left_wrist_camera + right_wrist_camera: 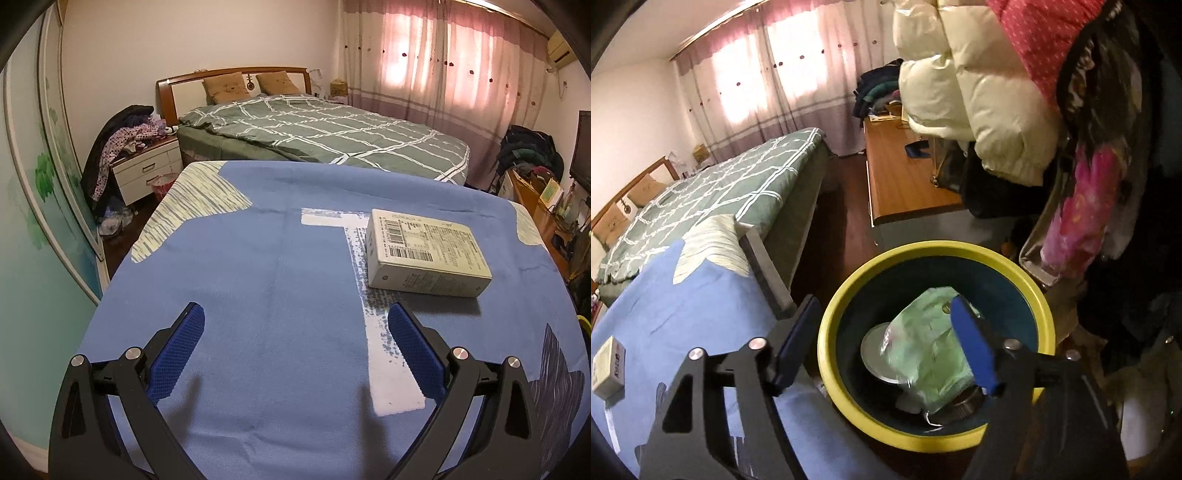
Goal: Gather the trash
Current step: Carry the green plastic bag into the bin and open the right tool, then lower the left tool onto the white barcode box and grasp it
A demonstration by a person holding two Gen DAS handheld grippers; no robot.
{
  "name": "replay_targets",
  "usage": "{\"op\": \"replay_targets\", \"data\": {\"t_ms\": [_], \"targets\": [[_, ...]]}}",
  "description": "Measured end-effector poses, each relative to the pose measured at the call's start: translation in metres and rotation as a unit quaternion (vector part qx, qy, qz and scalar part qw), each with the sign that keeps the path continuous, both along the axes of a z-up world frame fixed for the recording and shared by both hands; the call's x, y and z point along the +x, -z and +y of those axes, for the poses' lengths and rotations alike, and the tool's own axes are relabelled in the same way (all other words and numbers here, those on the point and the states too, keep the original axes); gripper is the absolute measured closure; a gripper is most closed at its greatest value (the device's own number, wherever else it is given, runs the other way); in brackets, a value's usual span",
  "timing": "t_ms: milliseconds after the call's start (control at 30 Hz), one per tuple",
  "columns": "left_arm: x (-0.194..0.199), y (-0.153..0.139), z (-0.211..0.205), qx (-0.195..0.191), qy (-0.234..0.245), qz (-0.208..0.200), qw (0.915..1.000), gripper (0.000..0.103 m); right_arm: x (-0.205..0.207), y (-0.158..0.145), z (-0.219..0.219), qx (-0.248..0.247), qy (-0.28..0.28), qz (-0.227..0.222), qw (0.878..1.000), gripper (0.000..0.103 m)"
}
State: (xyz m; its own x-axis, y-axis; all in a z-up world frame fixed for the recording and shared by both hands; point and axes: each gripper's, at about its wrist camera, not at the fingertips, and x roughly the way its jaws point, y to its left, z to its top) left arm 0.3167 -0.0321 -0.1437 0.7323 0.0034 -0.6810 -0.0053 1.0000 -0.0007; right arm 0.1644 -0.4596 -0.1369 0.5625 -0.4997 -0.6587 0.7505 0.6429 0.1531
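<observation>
Right gripper open over the yellow-rimmed bin, green packet lying inside. Left gripper open, empty; box on the tabletop, off-centre right. Risk: pad shoves it sideways.

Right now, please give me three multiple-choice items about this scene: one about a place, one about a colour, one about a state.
1. Where is the pale box?
A. on the blue cloth
B. inside the bin
C. on the bed

2. What colour is the rim of the bin?
A. red
B. yellow
C. white

3. How are the fingers of the right gripper?
A. shut on the green packet
B. shut on the box
C. apart and holding nothing

Answers: 1 A, the box rests on the blue cloth. 2 B, a yellow rim circles the dark inside. 3 C, the green packet lies down in the bin, below the parted fingers.
</observation>
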Motion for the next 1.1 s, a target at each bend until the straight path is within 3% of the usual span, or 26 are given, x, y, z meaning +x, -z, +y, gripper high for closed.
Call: {"op": "replay_targets", "data": {"t_ms": [567,767,867,1100], "targets": [[0.001,-0.001,-0.012,0.016,-0.003,0.001,0.9999,0.005,0.015,-0.003,0.015,-0.019,-0.029,0.005,0.999,0.028],[-0.001,-0.001,-0.019,0.001,0.009,0.017,0.9998,0.005,0.015,-0.003,0.016,-0.01,-0.043,-0.001,0.999,0.025],[-0.002,-0.009,-0.044,-0.009,0.042,0.037,0.9984,0.005,0.014,-0.001,0.013,0.009,-0.052,-0.006,0.999,0.024],[0.022,-0.017,-0.125,0.062,0.051,0.004,0.9968,0.005,0.012,-0.004,0.016,0.024,-0.073,-0.023,0.997,0.023]]}}
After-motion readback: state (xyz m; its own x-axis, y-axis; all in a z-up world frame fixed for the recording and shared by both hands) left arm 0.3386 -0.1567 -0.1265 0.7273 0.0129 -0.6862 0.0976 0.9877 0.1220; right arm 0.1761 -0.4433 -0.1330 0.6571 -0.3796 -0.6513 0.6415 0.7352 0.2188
